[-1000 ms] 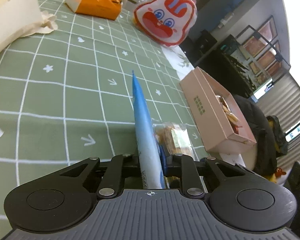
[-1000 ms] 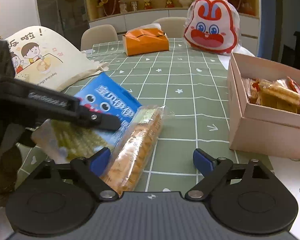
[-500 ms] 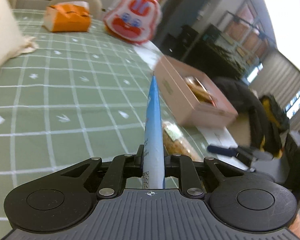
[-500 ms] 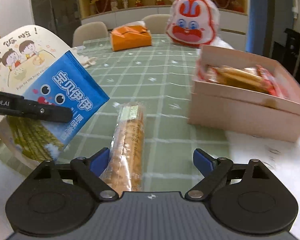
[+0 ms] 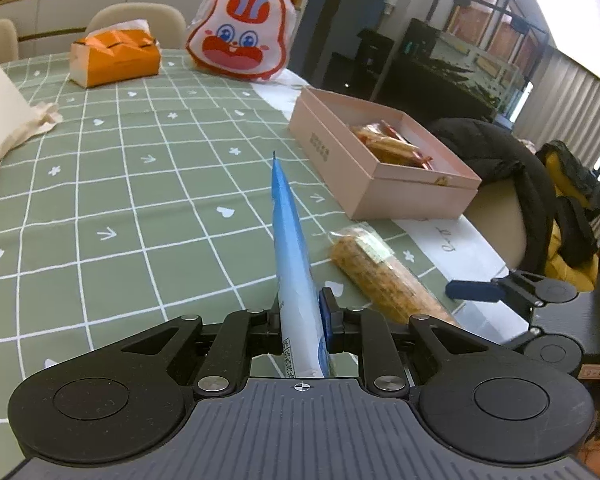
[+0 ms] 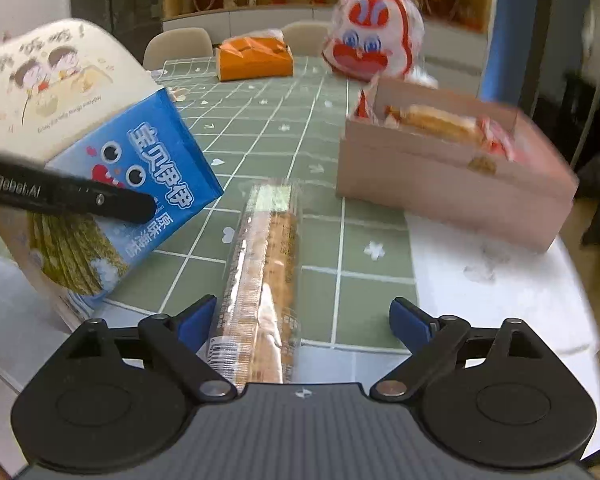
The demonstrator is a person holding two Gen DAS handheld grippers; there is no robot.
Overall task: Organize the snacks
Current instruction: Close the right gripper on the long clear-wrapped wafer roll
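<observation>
My left gripper [image 5: 302, 312] is shut on a flat blue snack packet [image 5: 290, 240], held edge-on above the table; the right wrist view shows its printed face [image 6: 140, 184] lifted at the left. A long clear-wrapped cracker pack [image 6: 266, 272] lies on the green tablecloth, its near end between the fingers of my open right gripper [image 6: 304, 316]; it also shows in the left wrist view [image 5: 384, 276]. A pink open box [image 5: 364, 160] holding several wrapped snacks stands to the right [image 6: 452, 188].
An orange tissue box [image 5: 114, 58] and a red-and-white rabbit bag [image 5: 240, 36] stand at the far side. A cream tote bag [image 6: 48, 84] lies at the left. The table edge with white paper [image 6: 500, 280] is at the right. Chairs stand behind.
My left gripper lifted the blue packet off the table and swung toward the pink box. My right gripper turned and now lines up with the cracker pack.
</observation>
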